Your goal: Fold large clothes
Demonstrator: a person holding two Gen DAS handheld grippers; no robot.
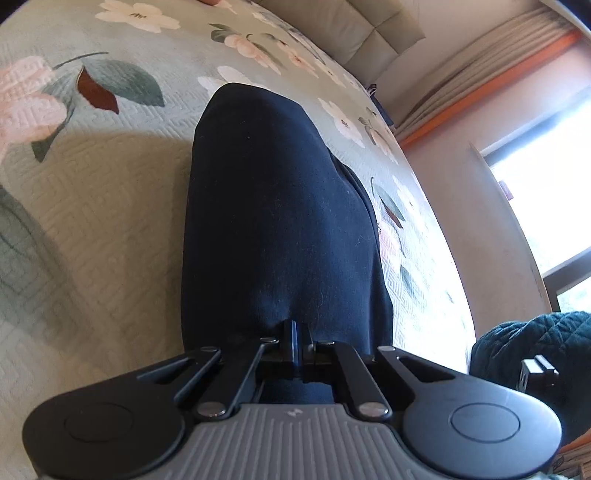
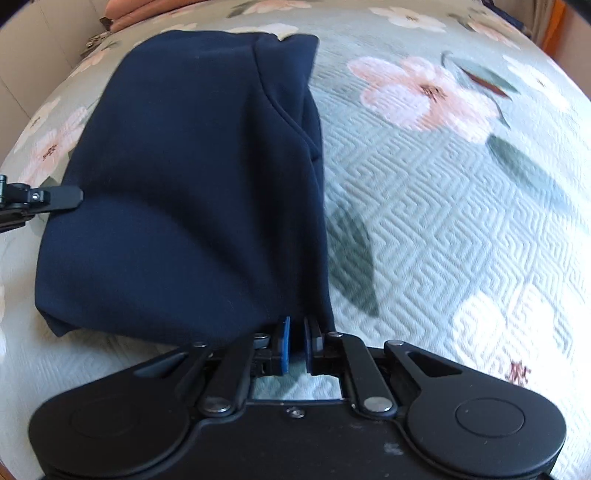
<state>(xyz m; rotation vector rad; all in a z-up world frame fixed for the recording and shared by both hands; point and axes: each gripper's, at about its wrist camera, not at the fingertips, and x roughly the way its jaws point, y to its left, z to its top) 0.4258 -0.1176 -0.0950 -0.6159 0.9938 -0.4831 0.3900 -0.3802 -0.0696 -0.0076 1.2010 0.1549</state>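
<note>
A navy blue garment (image 1: 273,206) lies folded on a floral quilted bedspread (image 1: 92,206). My left gripper (image 1: 295,332) is shut on its near edge, the cloth pinched between the jaws. In the right wrist view the same garment (image 2: 192,177) spreads ahead, with a folded layer and seam along its right side. My right gripper (image 2: 297,332) is shut on the garment's near right corner, blue pads nearly together with cloth between them. The left gripper's fingers (image 2: 55,197) show at the garment's left edge in that view.
A padded headboard (image 1: 354,33) and curtains (image 1: 480,74) stand beyond the bed. A bright window (image 1: 546,206) is at right. A dark teal quilted cushion (image 1: 535,350) sits beside the bed. Orange folded cloth (image 2: 147,11) lies at the bed's far edge.
</note>
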